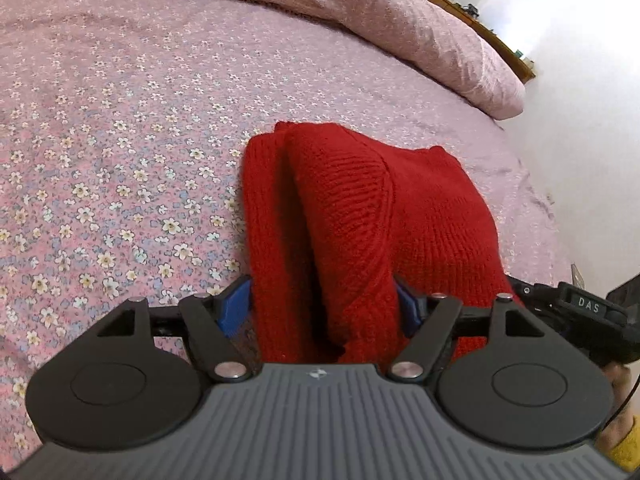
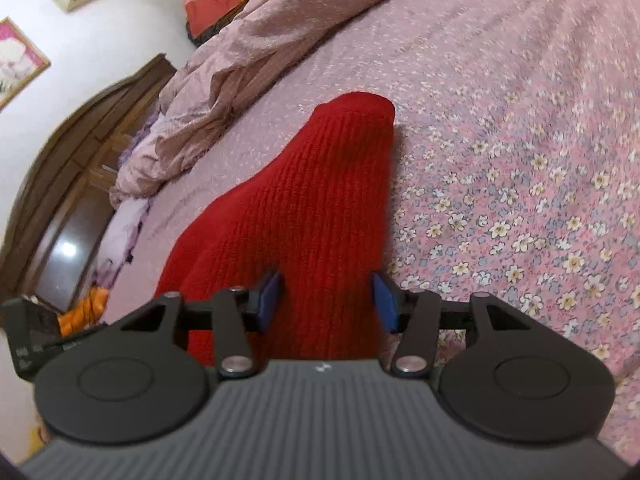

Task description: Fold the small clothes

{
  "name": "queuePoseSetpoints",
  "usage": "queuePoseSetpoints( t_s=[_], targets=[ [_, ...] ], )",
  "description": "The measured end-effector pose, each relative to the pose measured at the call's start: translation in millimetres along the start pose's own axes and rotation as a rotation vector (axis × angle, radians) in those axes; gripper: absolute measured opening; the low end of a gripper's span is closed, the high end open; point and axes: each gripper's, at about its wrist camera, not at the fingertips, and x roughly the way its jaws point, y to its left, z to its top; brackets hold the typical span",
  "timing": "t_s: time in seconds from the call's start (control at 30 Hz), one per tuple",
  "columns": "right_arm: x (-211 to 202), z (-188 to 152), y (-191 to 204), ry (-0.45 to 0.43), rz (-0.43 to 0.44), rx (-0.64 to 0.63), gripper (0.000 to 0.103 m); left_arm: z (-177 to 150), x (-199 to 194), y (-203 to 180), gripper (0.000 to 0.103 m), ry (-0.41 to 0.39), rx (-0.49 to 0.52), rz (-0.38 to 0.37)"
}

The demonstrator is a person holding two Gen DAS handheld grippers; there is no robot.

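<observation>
Left wrist view: red knit garment (image 1: 360,216) bunched in folds on bed's floral pink sheet (image 1: 120,140), near edge running between left tongs (image 1: 326,300); blue pads (image 1: 234,300) touch knit both sides, so pinching a thick fold. Pink duvet (image 1: 400,20) heaped far. Right wrist view: right tongs (image 2: 326,300) straddle same garment (image 2: 312,200); pads (image 2: 270,296) against cloth, tongs part-spread. Sheet (image 2: 520,160) right. Slight blur.
</observation>
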Motion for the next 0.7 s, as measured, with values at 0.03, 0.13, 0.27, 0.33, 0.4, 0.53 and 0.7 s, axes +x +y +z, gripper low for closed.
queuePoseSetpoints(
  t_s=[0.03,0.13,0.27,0.33,0.4,0.53,0.7],
  targets=[
    [-3,-1,1,-0.006,-0.001,0.002,0.054,1,0,-3,0.077,-0.003,0.01,0.01],
    [-15,-5,8,-0.049,-0.024,-0.021,0.056,3,-7,-18,0.077,-0.031,0.066,0.052],
    [-29,-10,24,-0.097,-0.077,-0.07,0.056,2,-24,-35,0.082,-0.04,0.098,0.13],
    [-35,-11,29,-0.108,-0.084,-0.097,0.057,1,-32,-41,0.085,-0.045,0.102,0.16],
    [-41,-11,33,-0.115,-0.079,-0.093,0.058,-1,-38,-46,0.087,-0.046,0.106,0.179],
    [-57,-18,44,-0.141,-0.067,-0.113,0.067,-7,-51,-56,0.094,-0.059,0.116,0.2],
    [-74,-35,60,-0.14,-0.068,-0.144,0.068,-20,-59,-66,0.096,-0.047,0.147,0.247]
  ],
)
